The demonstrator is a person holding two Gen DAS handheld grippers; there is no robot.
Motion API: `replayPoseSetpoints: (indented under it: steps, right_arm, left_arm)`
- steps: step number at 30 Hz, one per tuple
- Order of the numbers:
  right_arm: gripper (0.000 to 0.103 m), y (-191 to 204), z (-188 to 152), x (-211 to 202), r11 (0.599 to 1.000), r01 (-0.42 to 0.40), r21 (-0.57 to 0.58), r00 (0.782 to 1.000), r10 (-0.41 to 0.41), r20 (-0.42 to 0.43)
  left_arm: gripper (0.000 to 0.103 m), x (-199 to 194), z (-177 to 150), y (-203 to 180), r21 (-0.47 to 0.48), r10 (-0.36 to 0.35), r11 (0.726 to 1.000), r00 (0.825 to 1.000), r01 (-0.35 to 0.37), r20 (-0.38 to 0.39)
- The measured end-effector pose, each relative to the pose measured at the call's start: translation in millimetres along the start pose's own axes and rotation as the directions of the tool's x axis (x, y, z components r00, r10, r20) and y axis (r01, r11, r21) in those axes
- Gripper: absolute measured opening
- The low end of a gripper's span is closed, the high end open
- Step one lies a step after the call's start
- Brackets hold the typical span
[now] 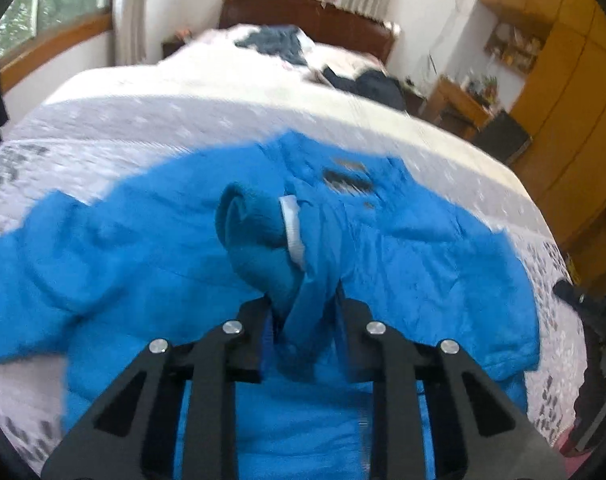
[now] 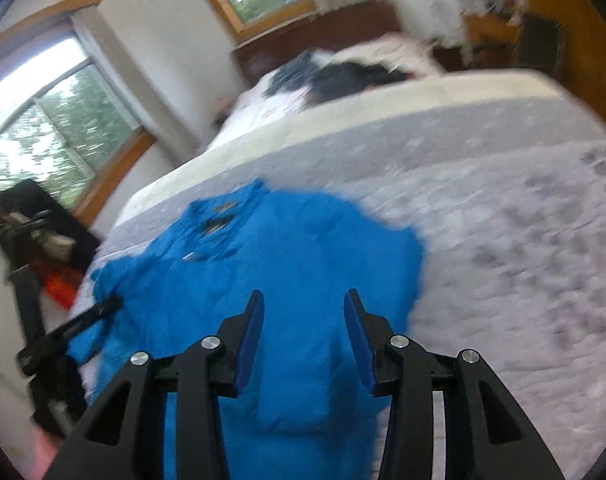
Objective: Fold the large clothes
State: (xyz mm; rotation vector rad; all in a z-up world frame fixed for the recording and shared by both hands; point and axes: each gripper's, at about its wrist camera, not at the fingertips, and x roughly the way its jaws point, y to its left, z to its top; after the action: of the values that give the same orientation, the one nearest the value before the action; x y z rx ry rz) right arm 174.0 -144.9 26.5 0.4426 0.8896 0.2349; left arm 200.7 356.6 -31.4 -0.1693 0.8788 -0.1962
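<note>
Left gripper (image 1: 303, 300) pinches a bunched fold of the blue jacket (image 1: 151, 248), hiding its fingertips in cloth. Right gripper (image 2: 303, 300) hovers spread and empty over the jacket on the bed (image 2: 503, 208); motion blur obscures the chest logo, and dark clothes (image 1: 375, 80) lie indistinct near the headboard.

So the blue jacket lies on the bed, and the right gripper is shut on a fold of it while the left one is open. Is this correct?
The grippers are swapped. In the left wrist view the left gripper is shut on a fold of the blue jacket; in the right wrist view the right gripper is open above it.
</note>
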Motion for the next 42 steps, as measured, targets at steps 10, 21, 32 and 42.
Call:
replayPoseSetpoints:
  steps: [10, 21, 32, 42]
  right_arm:
    - [0.040, -9, -19, 66, 0.999, 0.048, 0.014, 0.983, -0.045, -0.178]
    - [0.048, 42, -18, 34, 0.993, 0.057, -0.100, 0.995, -0.065, -0.078]
    - [0.046, 41, -35, 84, 0.995, 0.055, -0.086, 0.975, -0.073, -0.211]
    - [0.046, 41, -45, 92, 0.991, 0.073, -0.110, 0.978, -0.093, -0.184]
  left_arm:
    - [0.035, 40, -20, 57, -0.049, 0.040, 0.998, 0.992, -0.046, -0.119]
    - [0.069, -37, 0, 55, -0.008, 0.109, 0.994, 0.990, -0.109, 0.088]
    - [0.068, 40, -20, 24, 0.095, 0.088, 0.992, 0.991, -0.078, -0.099]
    - [0.068, 42, -22, 26, 0.115, 0.087, 0.990, 0.993, -0.078, -0.075]
